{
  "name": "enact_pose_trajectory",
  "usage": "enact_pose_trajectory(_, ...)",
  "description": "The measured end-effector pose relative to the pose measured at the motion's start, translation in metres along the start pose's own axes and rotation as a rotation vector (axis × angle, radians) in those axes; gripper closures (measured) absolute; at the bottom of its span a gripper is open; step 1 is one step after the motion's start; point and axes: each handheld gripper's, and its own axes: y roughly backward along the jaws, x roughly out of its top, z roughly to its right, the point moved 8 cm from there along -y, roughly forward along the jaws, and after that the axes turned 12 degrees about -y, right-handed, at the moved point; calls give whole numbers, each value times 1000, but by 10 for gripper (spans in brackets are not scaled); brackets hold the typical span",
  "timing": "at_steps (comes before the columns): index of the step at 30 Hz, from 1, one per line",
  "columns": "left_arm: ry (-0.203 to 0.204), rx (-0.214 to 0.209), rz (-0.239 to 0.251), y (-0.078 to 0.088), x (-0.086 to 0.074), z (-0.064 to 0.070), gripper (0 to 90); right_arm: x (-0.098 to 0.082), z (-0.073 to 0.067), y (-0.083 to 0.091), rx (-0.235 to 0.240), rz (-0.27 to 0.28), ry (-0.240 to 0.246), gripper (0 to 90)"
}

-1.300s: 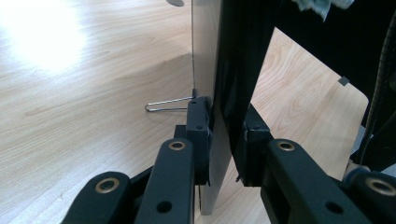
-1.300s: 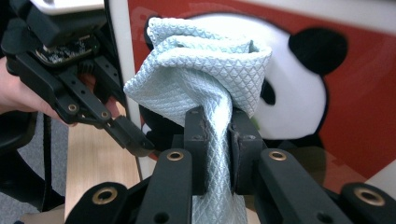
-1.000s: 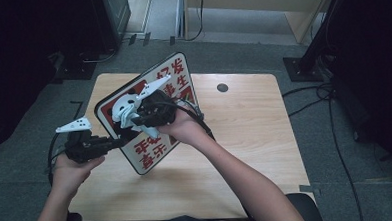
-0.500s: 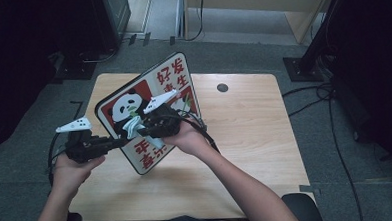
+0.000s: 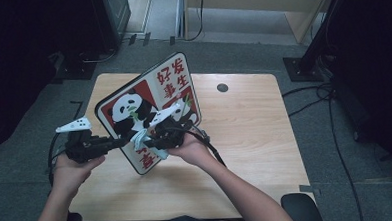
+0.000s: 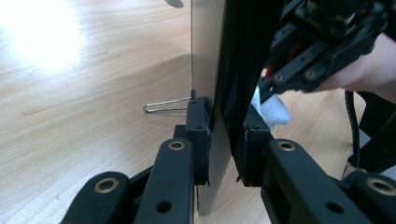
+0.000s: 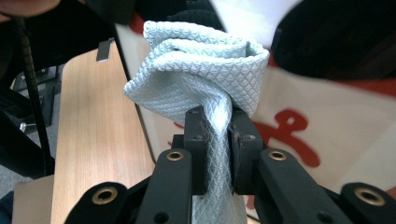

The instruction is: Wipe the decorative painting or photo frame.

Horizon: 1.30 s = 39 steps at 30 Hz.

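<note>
From the high view we saw the panda sign [image 5: 134,113] standing tilted on its lower edge over the left half of the counter [image 5: 255,133], its printed face turned toward us. Our left gripper [image 5: 116,142] clamped the sign's near-left edge, while our right gripper [image 5: 146,141] pressed a pale blue cloth [image 5: 144,141] against the lower part of the face, just beside the red characters. We judged the step to be wiping the sign's face, with the left side serving only to steady it. In the left gripper view the sign [image 6: 219,70] ran edge-on between the two jaws, which were pinched narrow on the board; a thin wire stand [image 6: 163,106] stuck out from its back, and the cloth [image 6: 273,109] showed on the front side under the other gripper. In the right gripper view the jaws were closed tight on the cloth [image 7: 201,70], whose bunched end lay against the sign [image 7: 336,121] near a red stroke. The next move, we judged, called for dragging the cloth across the face with steady pressure while the left grip held firm, so the board would not pivot or slip.
</note>
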Motion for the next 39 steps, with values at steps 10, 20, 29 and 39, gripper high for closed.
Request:
enact_pose_trajectory(10,2,-2,-1,0,0,0,781,-34,8,-18,12,-19,-33,802)
enact_pose_trajectory(20,4,1,2,0,0,0,779,-60,16,-31,13,-36,-49,801)
enact_pose_trajectory(29,0,1,2,0,0,-1,779,-81,23,-42,-2,-103,-67,801)
enact_pose_trajectory(39,3,-13,6,4,0,-2,721,-63,19,-22,-3,-111,-83,801)
